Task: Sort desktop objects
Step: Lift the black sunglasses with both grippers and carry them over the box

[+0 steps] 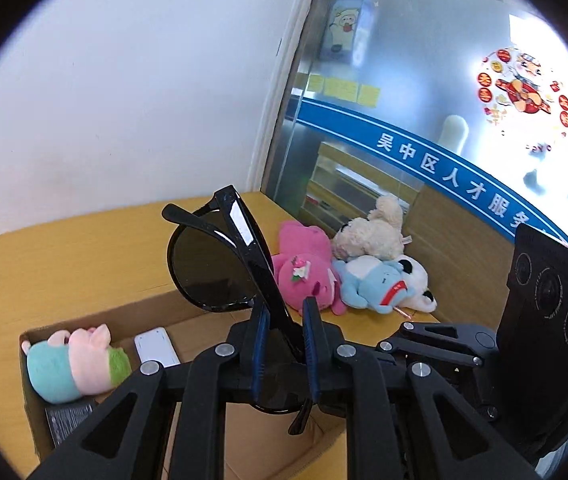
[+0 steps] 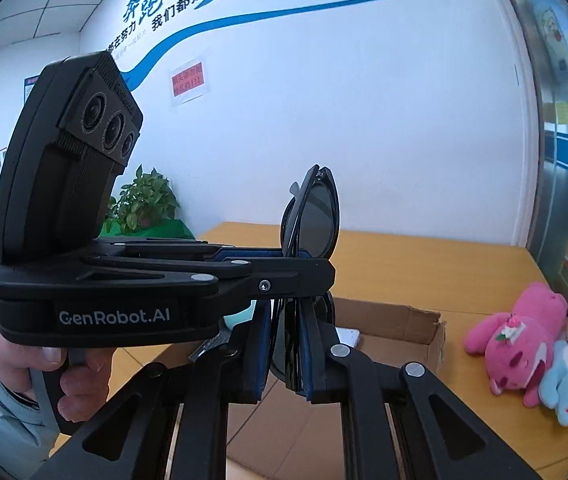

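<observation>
With both the left gripper [image 1: 284, 344] and right gripper [image 2: 284, 356] clenched on the folded sunglasses [image 1: 219, 264], lower them together, level, into the cardboard box [image 1: 83, 324] before releasing.

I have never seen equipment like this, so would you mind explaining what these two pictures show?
No robot here: a person holds two handheld grippers, each carrying a fisheye camera looking along its fingers. One picture comes from the left gripper, the other from the right gripper. Both are shut on the same folded sunglasses, raised above a cardboard box on a yellow desk. The hand holding the left gripper shows in the right view. In the box lie a plush pig and a white device; more plush toys lie beside it.
</observation>
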Demonstrator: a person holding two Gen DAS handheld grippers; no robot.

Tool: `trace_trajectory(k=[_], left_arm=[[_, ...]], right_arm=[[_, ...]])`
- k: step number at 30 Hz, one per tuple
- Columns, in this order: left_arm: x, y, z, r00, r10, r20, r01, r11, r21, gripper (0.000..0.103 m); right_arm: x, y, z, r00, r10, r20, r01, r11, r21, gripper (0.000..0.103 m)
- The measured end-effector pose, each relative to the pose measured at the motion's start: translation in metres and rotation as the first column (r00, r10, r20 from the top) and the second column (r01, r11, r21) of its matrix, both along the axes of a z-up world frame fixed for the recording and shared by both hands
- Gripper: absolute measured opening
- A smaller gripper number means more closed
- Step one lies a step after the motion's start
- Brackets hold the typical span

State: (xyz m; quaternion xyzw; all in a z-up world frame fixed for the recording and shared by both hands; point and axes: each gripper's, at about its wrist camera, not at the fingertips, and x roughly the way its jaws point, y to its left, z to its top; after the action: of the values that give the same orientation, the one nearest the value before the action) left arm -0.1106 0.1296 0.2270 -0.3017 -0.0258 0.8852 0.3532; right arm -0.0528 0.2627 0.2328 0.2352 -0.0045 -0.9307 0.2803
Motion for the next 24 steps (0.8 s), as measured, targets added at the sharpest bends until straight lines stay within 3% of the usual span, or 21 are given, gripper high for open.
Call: trace_trajectory(k=[6,8,14,16,20,24], left_arm=[[-0.064,0.016,-0.027,0.995,-0.017,0.095,0.019,1.0,-0.013,0.015],[-0.089,0.02,-0.045,0.988,-0.038,0.148,0.037,0.999,0.009,0.013],[-0.15,0.041,-0.11,0.954,-0.035,0.298,0.043,0.999,-0.02,0.012],[-0.166,0.048,-0.133,0.938,-0.033,0.345,0.047,0.998,-0.032,0.01],[-0.193,0.05,-0.19,0.881,-0.018,0.474,0.031,0.999,-0.019,0.01],[-0.204,0.059,-0.228,0.843,-0.021,0.538,0.039,0.999,-0.023,0.01]], right_arm=[[-0.063,0.007,-0.018,0.995,-0.013,0.097,0.014,1.0,-0.011,0.012],[-0.085,0.012,-0.033,0.99,-0.02,0.143,0.024,0.999,-0.023,0.012],[-0.15,0.024,-0.095,0.956,-0.06,0.286,0.071,0.997,-0.026,0.012],[-0.17,0.028,-0.121,0.936,-0.07,0.345,0.082,0.996,-0.023,0.012],[-0.2,0.03,-0.172,0.885,-0.07,0.461,0.08,0.997,-0.002,0.012],[-0.216,0.031,-0.214,0.827,-0.103,0.552,0.099,0.994,0.037,0.012]])
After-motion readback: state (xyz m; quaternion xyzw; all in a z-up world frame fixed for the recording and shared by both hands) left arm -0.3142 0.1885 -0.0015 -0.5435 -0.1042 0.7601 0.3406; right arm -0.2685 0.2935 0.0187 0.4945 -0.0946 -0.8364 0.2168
